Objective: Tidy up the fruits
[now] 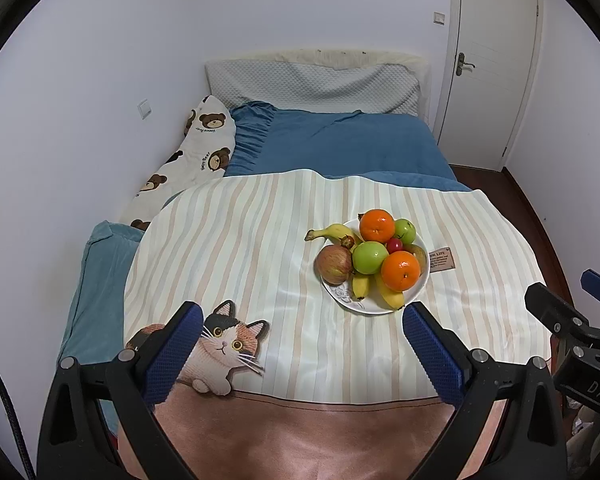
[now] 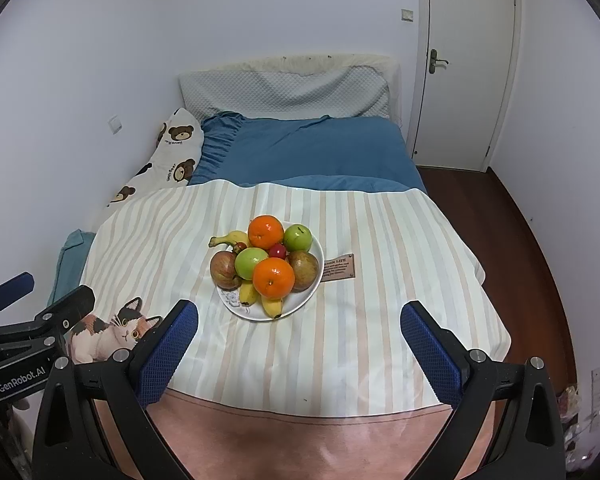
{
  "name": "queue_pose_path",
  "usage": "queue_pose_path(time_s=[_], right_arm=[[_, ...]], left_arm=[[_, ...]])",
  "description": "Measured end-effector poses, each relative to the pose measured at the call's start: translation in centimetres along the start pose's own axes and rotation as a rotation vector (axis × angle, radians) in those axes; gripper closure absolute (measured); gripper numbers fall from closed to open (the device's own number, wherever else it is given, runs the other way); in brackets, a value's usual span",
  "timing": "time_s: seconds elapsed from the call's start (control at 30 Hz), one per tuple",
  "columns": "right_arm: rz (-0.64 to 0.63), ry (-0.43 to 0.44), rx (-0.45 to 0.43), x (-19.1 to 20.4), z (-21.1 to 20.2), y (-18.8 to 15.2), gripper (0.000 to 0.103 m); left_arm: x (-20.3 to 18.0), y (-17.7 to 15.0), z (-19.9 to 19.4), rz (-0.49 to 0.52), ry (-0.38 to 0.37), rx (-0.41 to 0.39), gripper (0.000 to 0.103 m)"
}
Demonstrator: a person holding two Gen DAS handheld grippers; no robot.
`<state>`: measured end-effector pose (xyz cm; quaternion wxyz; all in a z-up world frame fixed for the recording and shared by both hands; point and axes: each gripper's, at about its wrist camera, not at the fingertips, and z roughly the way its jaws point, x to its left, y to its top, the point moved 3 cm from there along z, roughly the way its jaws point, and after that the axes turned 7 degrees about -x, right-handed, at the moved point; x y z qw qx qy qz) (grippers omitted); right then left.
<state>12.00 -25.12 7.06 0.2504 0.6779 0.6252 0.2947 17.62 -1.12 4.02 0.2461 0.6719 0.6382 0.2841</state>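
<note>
both tools hovering wide open, holding nothing — left tool (image 1: 302, 316), right tool (image 2: 299, 314). fruit plate (image 2: 314, 280) sitting on striped blanket (image 2: 372, 340) on the bed, just ahead.

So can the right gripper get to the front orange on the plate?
Probably yes. The right gripper is open and aimed at the plate, and only bare striped cloth lies between. The front orange sits on top of the pile, uncovered.

pale walls (image 1: 300, 8) close in a small bedroom; a bed (image 1: 340, 140) with blue bedding sits in the corner, a white door (image 2: 464, 64) beside it, dark wood floor (image 2: 512, 216) alongside.
</note>
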Motion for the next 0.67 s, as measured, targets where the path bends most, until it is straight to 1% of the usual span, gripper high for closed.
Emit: queue_pose_path(time_s=[0.53,0.67], right_arm=[[0.001,-0.007,0.003,0.05,0.12,-0.15,0.000],[0.003,-0.005,0.004,0.04,0.14,-0.15,0.000]], left_arm=[[-0.04,-0.09,0.13,0.004,-0.006,0.001,0.001],[-0.13,-0.22,-0.02,0.012,-0.008,-0.012,0.001]])
